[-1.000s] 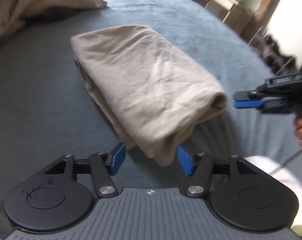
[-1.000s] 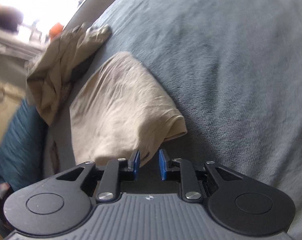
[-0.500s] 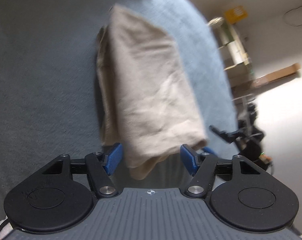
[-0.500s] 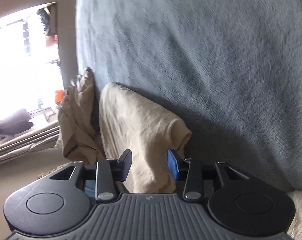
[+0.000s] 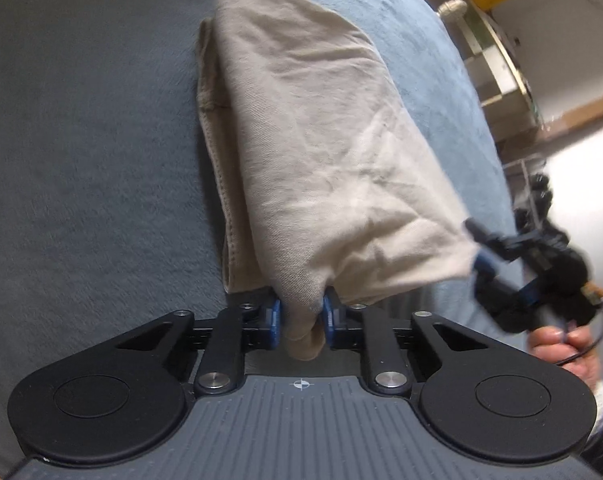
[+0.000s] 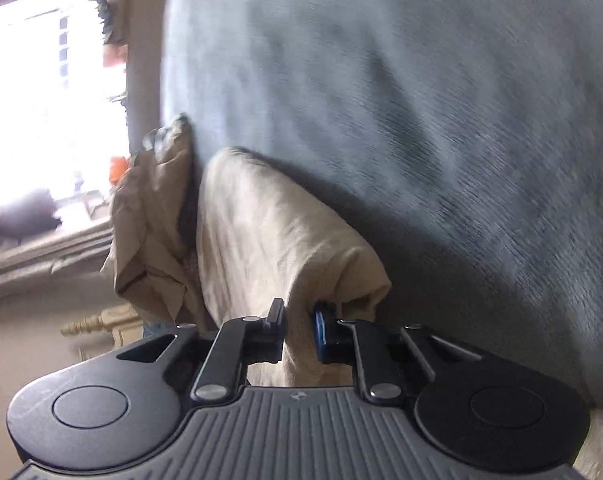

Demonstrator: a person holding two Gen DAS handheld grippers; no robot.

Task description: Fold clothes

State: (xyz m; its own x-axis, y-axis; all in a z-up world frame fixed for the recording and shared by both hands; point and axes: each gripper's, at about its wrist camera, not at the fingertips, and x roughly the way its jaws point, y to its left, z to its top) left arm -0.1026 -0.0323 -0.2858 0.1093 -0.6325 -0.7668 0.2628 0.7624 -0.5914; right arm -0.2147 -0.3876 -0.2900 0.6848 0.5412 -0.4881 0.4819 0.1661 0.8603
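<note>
A folded beige garment (image 5: 317, 152) lies on the blue-grey bed cover (image 5: 81, 140). My left gripper (image 5: 300, 318) is shut on the near corner of its folded end. My right gripper (image 6: 299, 326) is shut on the other near corner of the same garment (image 6: 269, 240), and it also shows at the right of the left wrist view (image 5: 483, 258), touching the cloth's edge. The near edge of the garment is lifted off the bed between the two grippers.
A second crumpled beige cloth (image 6: 149, 224) lies beyond the folded garment near the bed edge. A bright window (image 6: 41, 100) is past it. Shelving (image 5: 497, 64) stands off the bed's far right side.
Both grippers closed on the near corners of the folded garment, which were loose between open jaws before. The near edge has risen off the bed.
</note>
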